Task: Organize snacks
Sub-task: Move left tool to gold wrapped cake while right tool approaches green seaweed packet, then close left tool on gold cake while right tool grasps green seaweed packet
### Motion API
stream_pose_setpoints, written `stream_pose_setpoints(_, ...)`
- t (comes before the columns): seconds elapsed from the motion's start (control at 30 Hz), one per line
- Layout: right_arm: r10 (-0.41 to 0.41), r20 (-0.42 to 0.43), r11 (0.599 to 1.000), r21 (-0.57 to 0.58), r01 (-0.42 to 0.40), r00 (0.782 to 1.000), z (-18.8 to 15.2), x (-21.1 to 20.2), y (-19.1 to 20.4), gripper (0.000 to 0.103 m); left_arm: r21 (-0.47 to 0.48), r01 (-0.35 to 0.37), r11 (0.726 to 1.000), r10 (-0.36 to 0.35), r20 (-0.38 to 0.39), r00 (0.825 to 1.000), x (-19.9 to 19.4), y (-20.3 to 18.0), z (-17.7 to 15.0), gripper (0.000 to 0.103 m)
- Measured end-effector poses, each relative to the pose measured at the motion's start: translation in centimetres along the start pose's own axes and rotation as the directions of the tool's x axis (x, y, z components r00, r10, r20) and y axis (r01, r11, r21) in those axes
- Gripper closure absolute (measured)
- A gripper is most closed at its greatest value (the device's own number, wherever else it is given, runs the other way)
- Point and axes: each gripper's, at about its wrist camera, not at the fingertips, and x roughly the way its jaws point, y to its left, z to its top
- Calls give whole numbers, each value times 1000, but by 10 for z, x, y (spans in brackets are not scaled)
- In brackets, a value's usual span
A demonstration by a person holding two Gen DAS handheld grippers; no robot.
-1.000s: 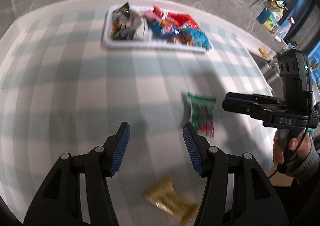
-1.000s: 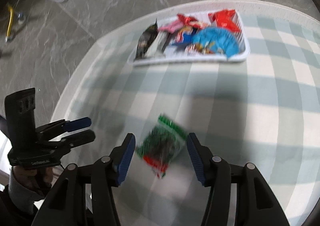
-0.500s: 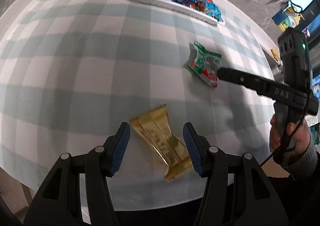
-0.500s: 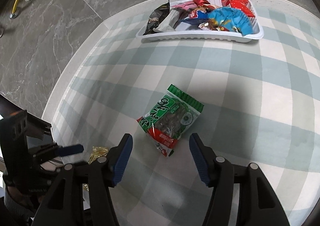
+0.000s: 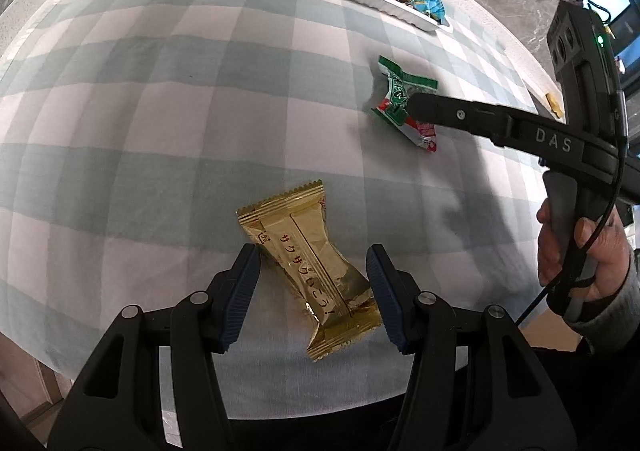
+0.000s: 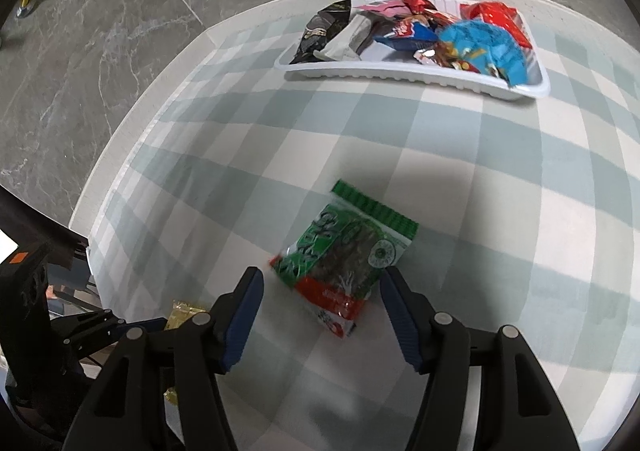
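Both grippers over loose snacks, near side of white tray (image 6: 400, 71).
Left gripper (image 5: 312, 291) part-open astride gold wrapper (image 5: 308, 267), no contact; right gripper (image 6: 320, 311), jaws just widened, astride green packet (image 6: 344, 247), not gripping.

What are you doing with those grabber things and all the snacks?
A person is tidying snacks on a checked tablecloth. The left gripper sits open around a gold snack packet; the right gripper, jaws just opened wider, straddles a green snack packet. Neither is squeezed yet. A white tray across the table already holds other snacks.
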Motion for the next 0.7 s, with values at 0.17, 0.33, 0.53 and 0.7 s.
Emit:
stream_pose_setpoints(0.17, -26, -11, 999, -26, 26, 1000, 10, 8, 5, 39, 5, -14, 1000, 14, 3, 1000, 2, -1, 2, 50)
stream_pose_setpoints(0.33, -61, -33, 996, -72, 58, 998, 13, 18, 12, 39, 21, -38, 999, 38, 6, 999, 3, -4, 3, 50)
stream_pose_setpoints(0.53, -124, -33, 981, -154, 118, 992, 8, 25, 21, 39, 51, -66, 997, 65, 16, 998, 5, -7, 2, 50)
stream_pose_setpoints(0.7, -151, -9, 966, -214, 145, 989, 5, 24, 24, 47, 99, -117, 988, 113, 48, 992, 7, -12, -1, 62)
